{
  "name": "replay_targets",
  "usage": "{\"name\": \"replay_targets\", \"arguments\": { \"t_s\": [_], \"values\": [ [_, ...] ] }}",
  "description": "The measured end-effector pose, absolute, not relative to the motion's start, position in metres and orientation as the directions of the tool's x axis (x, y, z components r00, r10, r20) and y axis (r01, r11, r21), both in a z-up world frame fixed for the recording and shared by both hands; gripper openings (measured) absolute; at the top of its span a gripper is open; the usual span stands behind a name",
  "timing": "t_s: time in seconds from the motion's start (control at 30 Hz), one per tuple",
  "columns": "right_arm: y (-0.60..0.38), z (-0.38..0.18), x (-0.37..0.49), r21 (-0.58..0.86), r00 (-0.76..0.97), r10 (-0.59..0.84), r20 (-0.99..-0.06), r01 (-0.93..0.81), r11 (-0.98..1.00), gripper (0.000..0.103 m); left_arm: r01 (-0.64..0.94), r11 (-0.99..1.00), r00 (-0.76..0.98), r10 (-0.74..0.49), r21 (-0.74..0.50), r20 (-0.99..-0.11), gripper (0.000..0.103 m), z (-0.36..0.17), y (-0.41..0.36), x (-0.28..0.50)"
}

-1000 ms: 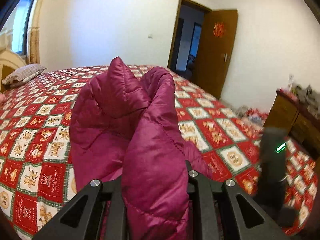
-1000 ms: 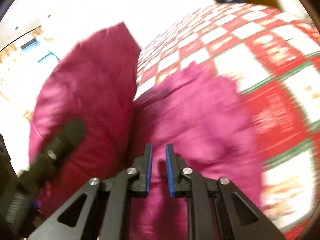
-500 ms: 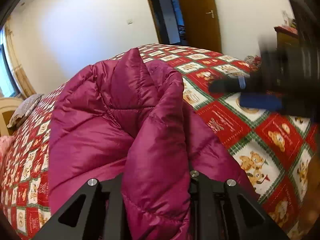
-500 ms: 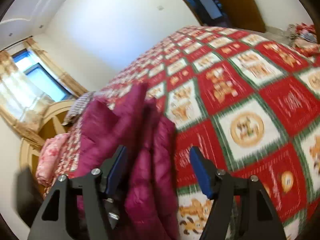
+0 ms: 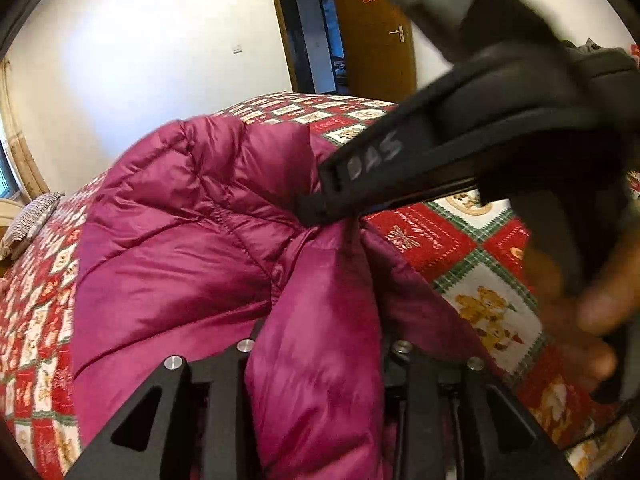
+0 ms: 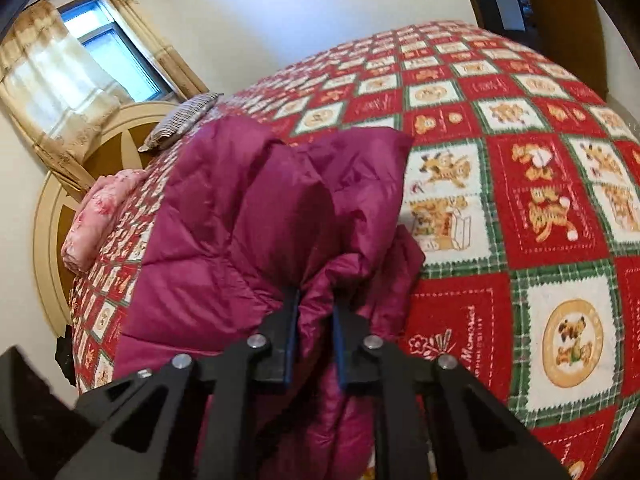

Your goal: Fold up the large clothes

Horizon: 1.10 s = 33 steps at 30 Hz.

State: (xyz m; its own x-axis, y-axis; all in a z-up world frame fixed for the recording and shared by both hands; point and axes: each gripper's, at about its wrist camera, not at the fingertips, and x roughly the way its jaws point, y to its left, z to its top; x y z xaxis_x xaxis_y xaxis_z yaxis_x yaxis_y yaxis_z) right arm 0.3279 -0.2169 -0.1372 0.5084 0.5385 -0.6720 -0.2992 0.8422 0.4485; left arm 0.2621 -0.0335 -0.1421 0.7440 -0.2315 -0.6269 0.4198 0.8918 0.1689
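A magenta quilted puffer jacket (image 5: 180, 240) lies bunched on the bed. A thick fold of it rises between the fingers of my left gripper (image 5: 320, 332) and hides their tips. Those jaws are opening, and the fabric still fills the gap between them. In the right wrist view the jacket (image 6: 224, 220) fills the left half. My right gripper (image 6: 315, 320) is closing, its blue pads (image 6: 290, 336) pinching a narrow ridge of the jacket. From the left wrist view the right gripper (image 5: 316, 210) reaches in from the upper right and bites the jacket just ahead of my left one.
The bed carries a red, white and green patchwork quilt (image 6: 540, 200) with bear prints. A striped pillow (image 6: 180, 120) and a pink folded blanket (image 6: 100, 216) lie by the round headboard (image 6: 52, 216). A brown door (image 5: 372, 40) stands open beyond. A hand (image 5: 580, 312) holds the right gripper.
My right gripper opened wide, swung over the jacket and closed on a fold next to my left gripper. The left gripper sank and rolled, with the gap between its fingers wider.
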Motion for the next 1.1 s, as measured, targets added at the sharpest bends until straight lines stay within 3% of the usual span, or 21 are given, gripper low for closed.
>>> {"name": "replay_targets", "arguments": {
  "t_s": [0.17, 0.33, 0.5, 0.57, 0.63, 0.9, 1.03, 1.1],
  "values": [
    [-0.218, -0.143, 0.328, 0.441, 0.481, 0.531, -0.698, -0.296, 0.847, 0.016, 0.487, 0.842, 0.766, -0.285, 0.230, -0.576, 0.033, -0.130, -0.022, 0.211],
    [-0.212, -0.147, 0.327, 0.463, 0.446, 0.564, -0.695, -0.323, 0.825, 0.019, 0.548, 0.831, 0.691, -0.382, 0.101, -0.614, 0.033, -0.114, 0.012, 0.190],
    [-0.205, -0.149, 0.326, 0.462, 0.447, 0.565, -0.693, -0.325, 0.825, 0.019, 0.555, 0.827, 0.675, -0.381, 0.095, -0.631, 0.034, -0.108, 0.009, 0.189],
    [-0.204, -0.146, 0.327, 0.460, 0.455, 0.562, -0.691, -0.323, 0.827, 0.018, 0.568, 0.814, 0.690, -0.393, 0.119, -0.608, 0.045, -0.108, -0.008, 0.184],
    [-0.202, -0.139, 0.330, 0.445, 0.463, 0.561, -0.686, -0.342, 0.828, 0.017, 0.592, 0.788, 0.707, -0.405, 0.171, -0.580, 0.050, -0.108, -0.028, 0.178],
    [-0.191, -0.119, 0.348, 0.366, 0.479, 0.555, -0.680, -0.433, 0.823, 0.015, 0.562, 0.791, 0.745, -0.356, 0.242, -0.564, 0.055, -0.105, -0.032, 0.195],
    [-0.189, -0.119, 0.347, 0.373, 0.472, 0.572, -0.671, -0.452, 0.811, 0.015, 0.538, 0.779, 0.780, -0.314, 0.323, -0.541, 0.069, -0.123, -0.048, 0.201],
    [-0.194, -0.120, 0.348, 0.389, 0.463, 0.582, -0.668, -0.450, 0.804, 0.015, 0.567, 0.735, 0.777, -0.329, 0.371, -0.536, 0.072, -0.131, -0.064, 0.201]
  ]
}}
